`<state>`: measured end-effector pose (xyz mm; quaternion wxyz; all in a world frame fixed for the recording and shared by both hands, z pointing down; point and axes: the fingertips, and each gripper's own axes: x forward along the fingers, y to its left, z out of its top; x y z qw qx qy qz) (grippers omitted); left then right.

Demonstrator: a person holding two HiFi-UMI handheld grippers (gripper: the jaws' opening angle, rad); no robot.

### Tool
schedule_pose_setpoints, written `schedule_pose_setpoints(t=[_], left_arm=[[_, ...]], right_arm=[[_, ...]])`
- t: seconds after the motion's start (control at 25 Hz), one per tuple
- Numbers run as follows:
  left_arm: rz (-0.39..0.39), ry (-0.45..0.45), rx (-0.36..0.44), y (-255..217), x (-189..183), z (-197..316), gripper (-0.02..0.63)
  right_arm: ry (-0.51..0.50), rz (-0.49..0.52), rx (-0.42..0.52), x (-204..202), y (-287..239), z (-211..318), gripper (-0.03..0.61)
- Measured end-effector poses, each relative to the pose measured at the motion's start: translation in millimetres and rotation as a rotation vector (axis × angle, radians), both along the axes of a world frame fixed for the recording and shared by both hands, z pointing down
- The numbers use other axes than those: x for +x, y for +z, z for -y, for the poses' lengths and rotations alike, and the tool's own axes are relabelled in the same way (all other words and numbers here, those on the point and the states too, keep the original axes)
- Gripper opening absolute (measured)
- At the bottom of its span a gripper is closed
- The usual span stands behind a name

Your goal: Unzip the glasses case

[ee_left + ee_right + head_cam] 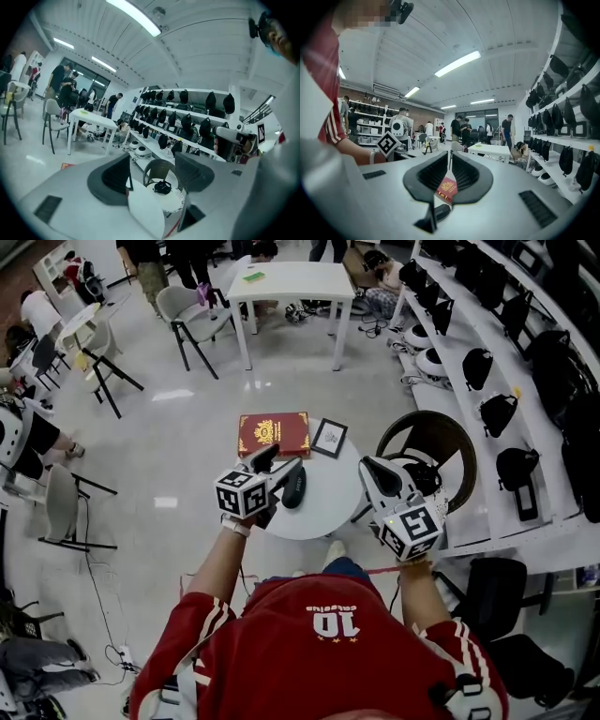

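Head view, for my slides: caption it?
Left gripper and right gripper hover at round white table with black oval glasses case, red book.

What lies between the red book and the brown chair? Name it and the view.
A small black-framed card lies on the round white table, right of the red book, with the brown chair farther right. The head view shows it.

Glasses case [294,489] partly hidden behind left gripper [277,463], red book [273,434] cover print too small to read
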<state>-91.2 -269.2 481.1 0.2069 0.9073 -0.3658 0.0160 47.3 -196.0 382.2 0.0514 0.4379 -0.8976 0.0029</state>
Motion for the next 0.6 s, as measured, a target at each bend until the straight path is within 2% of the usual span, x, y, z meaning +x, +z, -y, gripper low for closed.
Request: schedule_pose_setpoints(t=[0.32, 0.6], left_arm=[[0.004, -0.042, 0.174, -76.0, -2.5, -31.9, 0.273], [0.051, -0.068, 0.298, -108.2, 2.3, -47.8, 0.194]], right_arm=[[0.017, 0.045, 0.022, -2.6, -18.4, -0.6, 0.02], [0.032, 0.079, 0.039, -4.4, -26.9, -4.3, 0.02]])
